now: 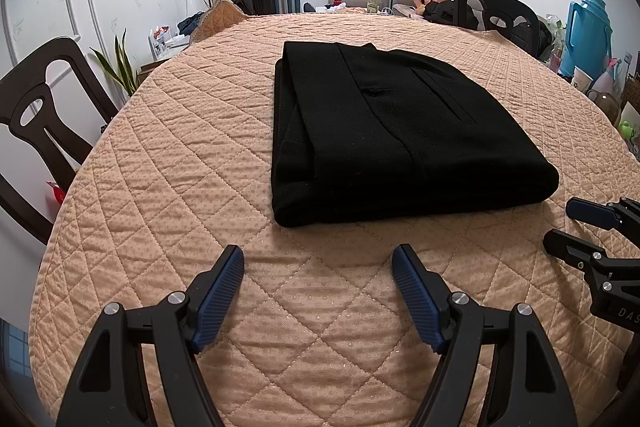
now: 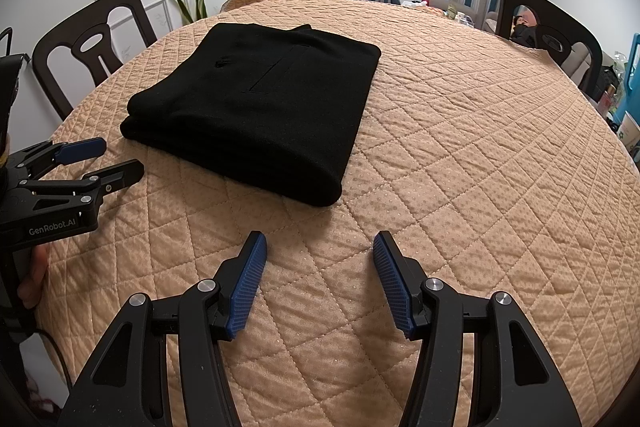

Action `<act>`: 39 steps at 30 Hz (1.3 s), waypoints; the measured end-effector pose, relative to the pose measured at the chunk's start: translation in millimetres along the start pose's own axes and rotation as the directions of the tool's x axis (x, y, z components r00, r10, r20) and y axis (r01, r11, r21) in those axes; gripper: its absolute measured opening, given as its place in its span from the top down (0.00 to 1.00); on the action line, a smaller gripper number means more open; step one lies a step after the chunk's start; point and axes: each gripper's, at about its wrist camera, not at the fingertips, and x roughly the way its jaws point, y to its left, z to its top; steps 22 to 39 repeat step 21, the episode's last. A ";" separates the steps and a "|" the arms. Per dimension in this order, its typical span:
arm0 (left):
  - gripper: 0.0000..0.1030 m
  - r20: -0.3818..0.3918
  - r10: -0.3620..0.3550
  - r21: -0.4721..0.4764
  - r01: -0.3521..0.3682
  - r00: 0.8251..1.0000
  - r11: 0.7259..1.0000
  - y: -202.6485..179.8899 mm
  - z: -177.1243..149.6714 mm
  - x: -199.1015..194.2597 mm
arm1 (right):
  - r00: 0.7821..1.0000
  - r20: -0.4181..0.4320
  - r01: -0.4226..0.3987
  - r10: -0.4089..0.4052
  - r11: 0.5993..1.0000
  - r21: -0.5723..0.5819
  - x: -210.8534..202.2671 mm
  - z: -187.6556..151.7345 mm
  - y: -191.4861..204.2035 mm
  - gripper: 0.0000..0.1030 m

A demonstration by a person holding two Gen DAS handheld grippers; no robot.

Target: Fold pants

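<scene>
Black pants point(image 1: 400, 131) lie folded into a thick, neat rectangle on the peach quilted table cover point(image 1: 180, 155), a pocket slit facing up. In the right wrist view the same pants point(image 2: 260, 107) sit left of centre. My left gripper point(image 1: 318, 259) stands open over bare quilt, short of the bundle's near edge, with nothing between its blue pads. My right gripper point(image 2: 320, 247) is open too, empty, in front of the pants' near right corner. Each gripper shows in the other's view: the right gripper point(image 1: 560, 223) at the right edge, the left gripper point(image 2: 120, 155) at the left edge.
Dark wooden chairs point(image 1: 44, 123) point(image 2: 548, 31) stand around the round table. A blue thermos point(image 1: 588, 35) and cups crowd the right side off the table. A person lies on a sofa point(image 1: 428, 3) at the back. A plant point(image 2: 196, 7) stands by the wall.
</scene>
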 end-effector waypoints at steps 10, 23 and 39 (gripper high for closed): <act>0.22 -0.002 0.000 -0.003 0.000 1.000 1.000 -0.6 -1.2 0.6 | 1.000 0.000 0.000 0.000 1.000 0.000 0.0 0.0 0.0 0.45; 0.21 -0.003 0.003 -0.003 -0.003 1.000 1.000 -1.6 -2.0 1.8 | 1.000 0.000 0.000 0.000 1.000 0.000 -0.1 0.0 -0.1 0.45; 0.21 -0.003 0.003 -0.003 -0.003 1.000 1.000 -1.6 -2.0 1.8 | 1.000 0.000 0.000 0.000 1.000 0.000 -0.1 0.0 -0.1 0.45</act>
